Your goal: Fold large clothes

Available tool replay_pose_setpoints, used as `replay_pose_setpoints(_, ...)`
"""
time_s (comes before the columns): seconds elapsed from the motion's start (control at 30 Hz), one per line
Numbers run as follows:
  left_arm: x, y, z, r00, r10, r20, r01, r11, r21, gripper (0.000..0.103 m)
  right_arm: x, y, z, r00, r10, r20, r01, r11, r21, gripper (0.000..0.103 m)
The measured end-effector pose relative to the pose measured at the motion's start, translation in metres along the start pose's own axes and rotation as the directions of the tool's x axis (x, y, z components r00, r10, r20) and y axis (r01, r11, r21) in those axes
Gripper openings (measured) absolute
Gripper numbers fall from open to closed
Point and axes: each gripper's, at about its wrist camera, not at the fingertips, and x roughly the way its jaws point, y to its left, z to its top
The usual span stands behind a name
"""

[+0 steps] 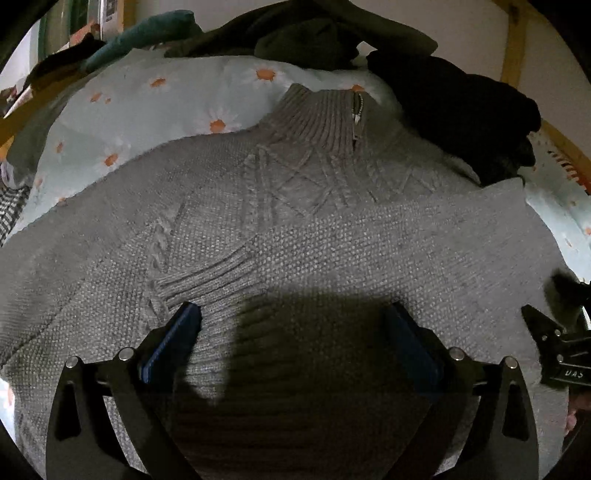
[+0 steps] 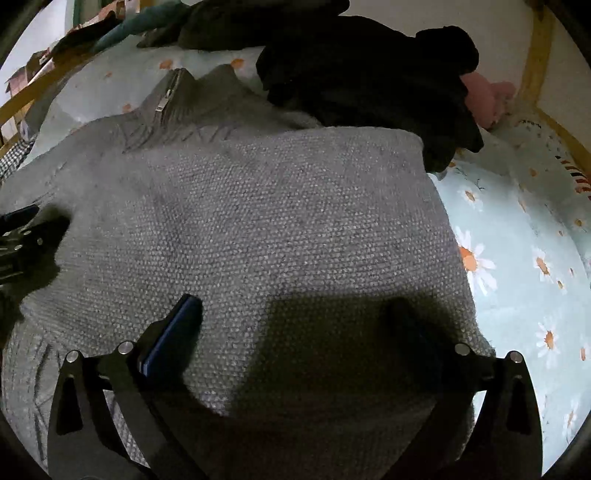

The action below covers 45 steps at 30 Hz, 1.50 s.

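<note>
A grey knit zip-neck sweater [image 1: 295,221] lies spread on a daisy-print bed sheet [image 1: 122,107], collar and zip [image 1: 357,114] at the far side. A sleeve is folded across its front, its ribbed cuff [image 1: 210,277] just ahead of my left gripper [image 1: 295,321]. That gripper is open and empty, close above the sweater. My right gripper [image 2: 295,314] is open and empty above the sweater's [image 2: 277,221] folded right part. Each gripper shows at the edge of the other's view, the right one in the left wrist view [image 1: 554,339], the left one in the right wrist view [image 2: 22,236].
A pile of black clothes [image 1: 461,110] lies at the sweater's far right shoulder, with dark green and teal garments [image 1: 314,33] behind the collar. A pink item [image 2: 487,96] sits by the wooden bed frame [image 2: 535,66]. Bare sheet [image 2: 517,240] shows to the right.
</note>
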Motion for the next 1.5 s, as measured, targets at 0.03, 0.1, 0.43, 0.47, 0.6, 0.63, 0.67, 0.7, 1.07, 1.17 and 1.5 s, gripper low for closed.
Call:
replay_pose_setpoints(0.03, 0.001, 0.001, -0.001, 1.000, -0.005, -0.005, 0.005, 1.000, -0.001, 0.098, -0.001, -0.001, 0.000, 1.000, 0.011, 0.000, -0.011, 1.000, 0.008, 0.101)
replay_pose_setpoints(0.1, 0.001, 0.000, 0.000, 1.000, -0.003, -0.010, 0.003, 1.000, 0.001, 0.098, -0.003, 0.001, -0.001, 1.000, 0.014, 0.003, -0.014, 1.000, 0.011, 0.101)
replay_pose_setpoints(0.43, -0.019, 0.004, 0.001, 0.999, -0.037, -0.007, 0.037, 0.999, 0.018, 0.098, 0.001, -0.005, -0.005, 1.000, 0.008, 0.024, -0.008, 1.000, 0.010, 0.101)
replay_pose_setpoints(0.47, -0.028, 0.009, -0.001, 0.997, -0.074, 0.017, 0.074, 0.997, 0.010, 0.098, 0.002, -0.004, -0.004, 1.000, 0.003, 0.023, -0.003, 1.000, 0.007, 0.100)
replay_pose_setpoints(0.6, -0.086, 0.069, -0.017, 0.977, -0.148, 0.155, 0.162, 0.983, -0.086, 0.098, 0.001, 0.001, -0.003, 0.999, -0.030, 0.026, 0.030, 0.999, -0.012, 0.100)
replay_pose_setpoints(0.63, -0.097, 0.095, -0.020, 0.965, -0.191, 0.178, 0.214, 0.969, -0.120, 0.098, 0.000, 0.005, -0.003, 0.998, -0.053, 0.033, 0.054, 0.998, -0.028, 0.100)
replay_pose_setpoints(0.67, -0.106, 0.119, -0.022, 0.952, -0.221, 0.211, 0.256, 0.955, -0.151, 0.098, -0.002, 0.010, -0.003, 0.996, -0.081, 0.042, 0.083, 0.996, -0.046, 0.100)
replay_pose_setpoints(0.7, -0.115, 0.153, -0.024, 0.936, -0.233, 0.264, 0.290, 0.935, -0.205, 0.098, -0.007, 0.018, -0.001, 0.991, -0.120, 0.064, 0.125, 0.989, -0.078, 0.100)
replay_pose_setpoints(1.07, -0.115, 0.381, -0.061, 0.931, -0.116, 0.346, 0.351, 0.549, -0.759, 0.098, -0.109, 0.297, 0.002, 0.855, 0.319, 0.409, 0.093, 0.681, -0.726, 0.100)
replay_pose_setpoints(1.17, -0.125, 0.409, -0.061, 0.919, -0.088, 0.385, 0.366, 0.553, -0.748, 0.098, -0.121, 0.385, -0.016, 0.799, 0.451, 0.397, 0.125, 0.522, -0.844, 0.100)
replay_pose_setpoints(1.5, -0.116, 0.485, -0.083, 0.900, -0.032, 0.435, 0.406, 0.428, -0.807, 0.098, -0.087, 0.508, -0.038, 0.792, 0.454, 0.409, 0.274, 0.335, -0.902, 0.100)
